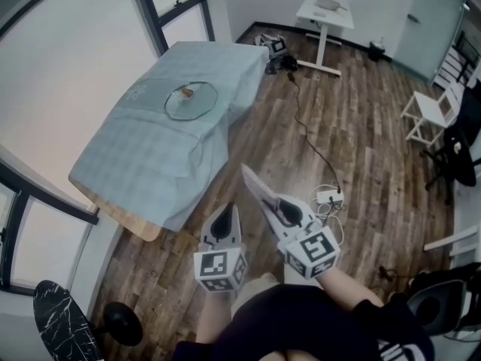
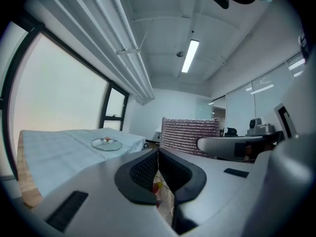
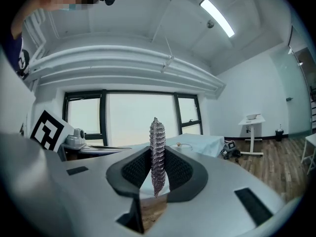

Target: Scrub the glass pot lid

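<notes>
**A:** 2 grippers are in view. What is each doing?

**B:** The left gripper (image 1: pixel 228 207) has its jaws pressed together with nothing between them. The right gripper (image 1: pixel 278 204) is clamped on a silvery mesh scrub pad (image 1: pixel 255 185). The pad stands on edge and sticks out past the fingertips.

**A:** Where is the glass pot lid (image 1: pixel 191 100)?

**B:** It is well ahead of both grippers and off to their left. It lies flat, knob up, on the table (image 1: pixel 143 156), which is covered with a pale blue cloth.

**A:** How do the 2 grippers sit to each other?

**B:** They are side by side and near each other. The pad is just right of the left gripper's jaws.
</notes>
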`<action>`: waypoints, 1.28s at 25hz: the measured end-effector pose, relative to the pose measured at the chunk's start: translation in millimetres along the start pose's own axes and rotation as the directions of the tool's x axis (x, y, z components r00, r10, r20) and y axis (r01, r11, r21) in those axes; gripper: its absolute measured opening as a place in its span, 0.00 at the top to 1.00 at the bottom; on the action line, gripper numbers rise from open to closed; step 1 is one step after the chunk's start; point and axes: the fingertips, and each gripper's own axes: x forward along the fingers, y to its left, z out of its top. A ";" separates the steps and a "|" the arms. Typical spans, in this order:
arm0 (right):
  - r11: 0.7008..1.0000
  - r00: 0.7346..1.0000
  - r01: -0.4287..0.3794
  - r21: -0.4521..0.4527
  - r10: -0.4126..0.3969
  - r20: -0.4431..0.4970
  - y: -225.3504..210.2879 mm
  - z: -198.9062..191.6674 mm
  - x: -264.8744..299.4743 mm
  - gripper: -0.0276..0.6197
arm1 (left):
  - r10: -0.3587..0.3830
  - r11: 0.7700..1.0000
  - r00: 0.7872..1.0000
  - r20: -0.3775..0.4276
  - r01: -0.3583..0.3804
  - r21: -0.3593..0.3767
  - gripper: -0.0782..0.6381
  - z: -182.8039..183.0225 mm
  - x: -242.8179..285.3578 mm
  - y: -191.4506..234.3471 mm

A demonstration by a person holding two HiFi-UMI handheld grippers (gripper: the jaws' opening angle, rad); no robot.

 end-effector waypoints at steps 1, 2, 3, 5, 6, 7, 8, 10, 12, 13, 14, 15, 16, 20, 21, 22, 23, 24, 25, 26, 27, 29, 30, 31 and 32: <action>1.000 1.000 0.001 0.003 -0.001 -0.013 -0.7 -0.2 -1.2 0.83 | 0.003 1.000 1.000 0.003 -0.003 -0.003 0.88 0.0 0.6 1.8; 1.000 1.000 0.001 0.003 -0.001 -0.026 -1.7 -0.7 -2.7 0.83 | 0.004 1.000 1.000 0.007 -0.004 -0.011 0.88 0.1 1.4 3.2; 1.000 1.000 0.000 0.002 0.000 -0.027 -3.2 -0.9 -4.0 0.83 | 0.003 1.000 1.000 0.010 -0.003 -0.023 0.88 0.1 2.9 4.6; 1.000 1.000 0.000 0.004 0.000 0.014 -7.8 0.8 -3.4 0.83 | 0.002 0.998 1.000 0.009 -0.001 -0.055 0.88 -0.3 7.3 8.4; 1.000 1.000 0.001 0.008 -0.001 0.028 -10.0 1.6 -2.1 0.83 | 0.002 0.997 1.000 0.007 -0.002 -0.074 0.88 -0.6 10.0 10.8; 1.000 1.000 0.000 0.013 0.000 0.031 -11.8 1.5 -0.3 0.83 | 0.003 0.996 1.000 0.005 -0.003 -0.089 0.88 -0.7 12.7 13.1; 1.000 1.000 -0.005 0.019 0.004 0.027 -13.1 0.9 1.9 0.83 | 0.005 0.995 1.000 0.003 -0.005 -0.099 0.88 -0.8 15.3 15.2; 0.999 1.000 -0.026 0.026 0.025 0.015 -14.5 -0.1 7.7 0.83 | 0.017 0.994 1.000 -0.004 -0.017 -0.106 0.88 -1.4 20.3 18.9; 0.998 0.998 -0.054 0.029 0.054 0.008 -15.4 0.1 17.0 0.83 | 0.036 0.994 0.999 -0.007 -0.037 -0.106 0.88 -1.5 25.2 24.0; 0.997 0.998 -0.069 0.033 0.069 0.008 -15.7 1.0 24.0 0.83 | 0.046 0.993 0.999 -0.005 -0.046 -0.106 0.88 -0.6 27.9 28.0; 0.996 0.996 -0.083 0.039 0.083 0.008 -16.1 2.2 32.9 0.83 | 0.056 0.993 0.998 -0.002 -0.055 -0.104 0.88 0.8 31.1 33.2; 0.994 0.995 -0.098 0.042 0.098 0.009 -17.0 3.2 43.2 0.83 | 0.065 0.993 0.998 0.000 -0.065 -0.102 0.88 2.1 35.2 39.1; 0.993 0.994 -0.113 0.041 0.113 0.008 -18.5 3.6 54.4 0.83 | 0.075 0.992 0.997 0.000 -0.075 -0.103 0.88 2.8 40.1 45.3; 0.983 0.984 -0.178 0.034 0.178 0.010 -25.3 10.3 96.5 0.83 | 0.129 0.986 0.992 -0.012 -0.130 -0.106 0.88 6.2 62.3 69.9; 0.981 0.981 -0.192 0.034 0.191 0.015 -27.8 14.0 107.1 0.83 | 0.145 0.984 0.989 -0.011 -0.146 -0.107 0.88 10.3 67.9 76.4; 0.978 0.979 -0.205 0.034 0.205 0.016 -30.2 18.2 117.9 0.83 | 0.158 0.981 0.987 -0.007 -0.158 -0.111 0.88 15.8 73.6 82.7; 0.975 0.975 -0.221 0.034 0.220 0.015 -32.3 22.7 128.7 0.83 | 0.168 0.979 0.986 -0.001 -0.167 -0.116 0.88 21.7 79.5 88.2; 0.971 0.971 -0.239 0.031 0.238 0.012 -34.1 26.8 138.9 0.83 | 0.176 0.977 0.984 0.005 -0.174 -0.121 0.88 27.2 85.4 93.2; 0.966 0.966 -0.257 0.026 0.257 0.007 -35.6 29.9 148.4 0.83 | 0.187 0.975 0.982 0.012 -0.184 -0.124 0.88 31.7 91.2 98.2; 0.961 0.962 -0.275 0.020 0.275 0.001 -37.1 32.2 157.6 0.83 | 0.200 0.972 0.980 0.016 -0.197 -0.127 0.88 35.3 97.2 103.9; 0.957 0.957 -0.291 0.014 0.291 -0.003 -38.8 34.4 166.7 0.83 | 0.214 0.969 0.977 0.018 -0.210 -0.129 0.88 38.1 103.8 110.1; 0.949 0.949 -0.316 0.009 0.316 -0.004 -44.7 39.6 184.0 0.83 | 0.235 0.964 0.972 0.015 -0.231 -0.133 0.88 41.7 118.8 122.1; 0.947 0.947 -0.322 0.011 0.322 -0.005 -49.4 41.7 192.0 0.83 | 0.244 0.961 0.970 0.013 -0.240 -0.134 0.88 43.1 126.9 127.5; 0.946 0.946 -0.324 0.013 0.325 -0.007 -55.1 43.4 199.7 0.83 | 0.253 0.959 0.967 0.012 -0.249 -0.137 0.88 44.5 135.0 132.4; 0.945 0.945 -0.327 0.012 0.327 -0.011 -61.1 45.0 207.1 0.83 | 0.262 0.956 0.965 0.013 -0.257 -0.143 0.88 46.1 143.1 136.7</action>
